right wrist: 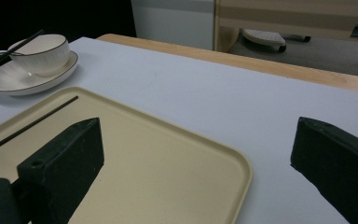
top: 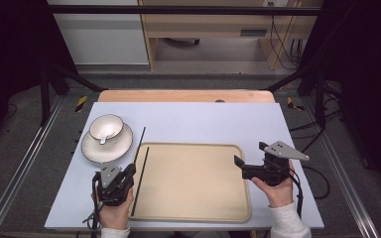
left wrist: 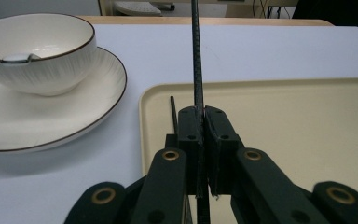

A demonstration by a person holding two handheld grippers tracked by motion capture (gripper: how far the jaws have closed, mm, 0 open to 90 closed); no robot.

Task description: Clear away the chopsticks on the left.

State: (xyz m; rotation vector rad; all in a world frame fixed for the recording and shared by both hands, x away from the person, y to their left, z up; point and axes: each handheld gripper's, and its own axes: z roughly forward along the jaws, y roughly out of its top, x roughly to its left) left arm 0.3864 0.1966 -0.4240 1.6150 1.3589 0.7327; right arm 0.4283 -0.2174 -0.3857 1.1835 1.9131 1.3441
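The thin black chopstick (left wrist: 197,56) that you hold runs with its long axis away from you, from your left hand-held gripper (top: 126,174) toward the far edge of the bench (top: 203,119). In the high view its far tip points forward and slightly right, over the bare bench between the plate and the tray's far left corner. Its near end reaches back past the gripper along the tray's left rim. In the left gripper view it rises straight up the middle, pinched between the two black jaws, which are clamped together on it.

A second thin black chopstick (top: 143,159) lies flat inside the beige rectangular plastic tray (top: 198,198), just within the left rim and nearly parallel to the one you hold.

To the left of both, the white ribbed bowl with a dark rim (top: 106,128) sits on a matching white round plate (top: 99,151); a white spoon (left wrist: 18,58) rests inside the bowl.

Your right hand-held gripper (top: 238,161) is at the tray's right edge, pointing left over it. Its jaws stand wide apart with nothing between them.
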